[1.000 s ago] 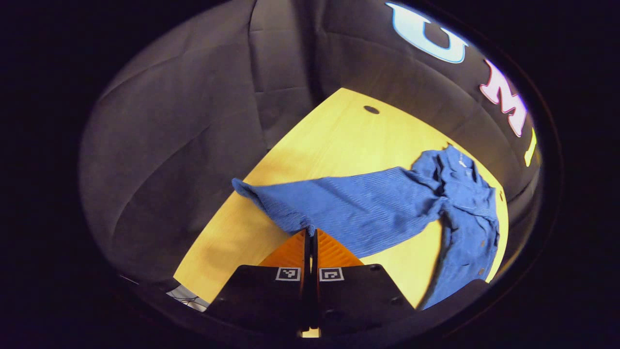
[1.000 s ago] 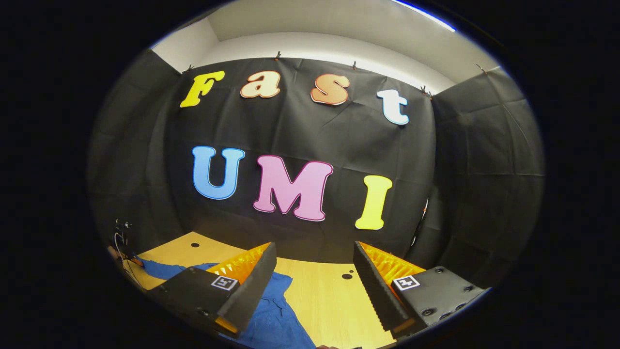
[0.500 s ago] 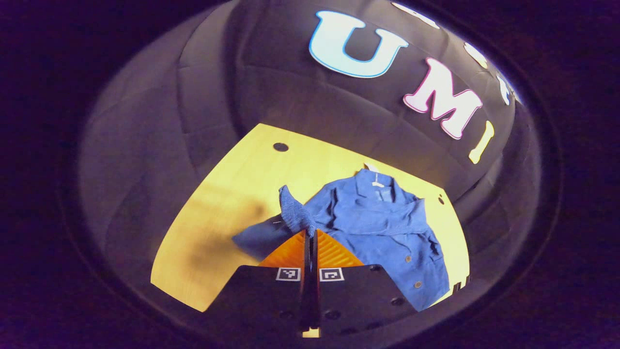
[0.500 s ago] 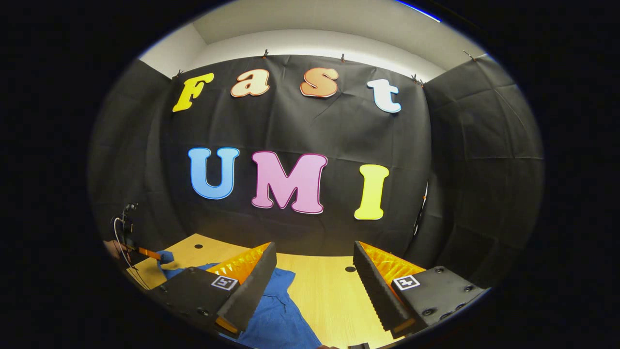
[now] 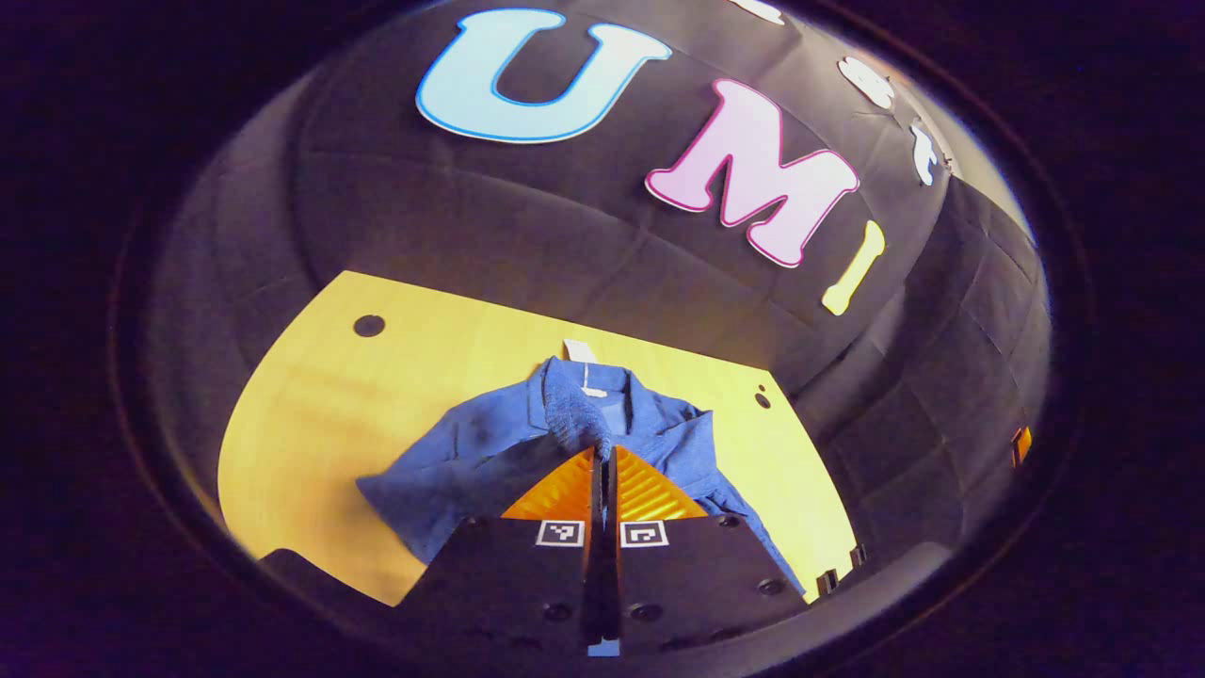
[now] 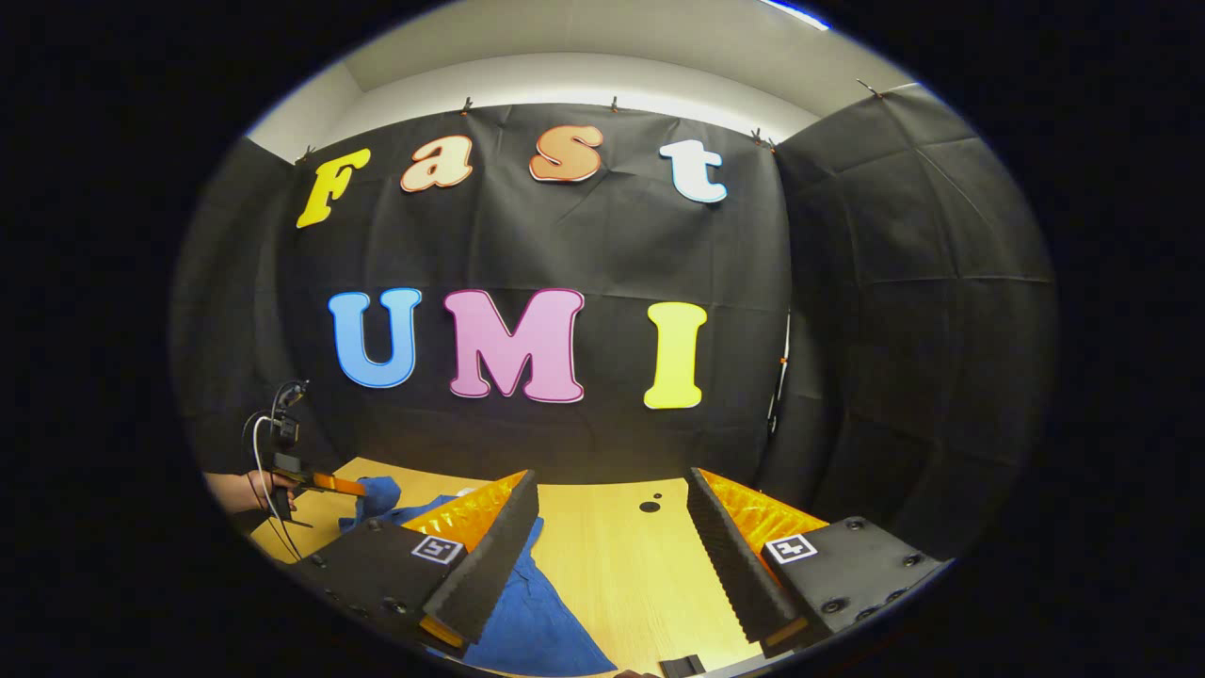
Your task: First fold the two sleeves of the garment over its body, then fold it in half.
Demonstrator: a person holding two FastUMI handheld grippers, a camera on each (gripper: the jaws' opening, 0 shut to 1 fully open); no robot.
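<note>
Since a second ago the left gripper (image 5: 603, 452), jaws pinched on the sleeve (image 5: 572, 414) cuff, has swung it over the blue shirt (image 5: 471, 461) lying on the worktop (image 5: 311, 395). Right gripper (image 6: 612, 527) hovers with jaws wide, farther off.

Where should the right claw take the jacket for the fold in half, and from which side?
Probably the near edge, coming down from the near side. The jacket lies flat on the table with its collar at the far end, so the near edge is free to pinch and lift. The right claw is open above it.
</note>
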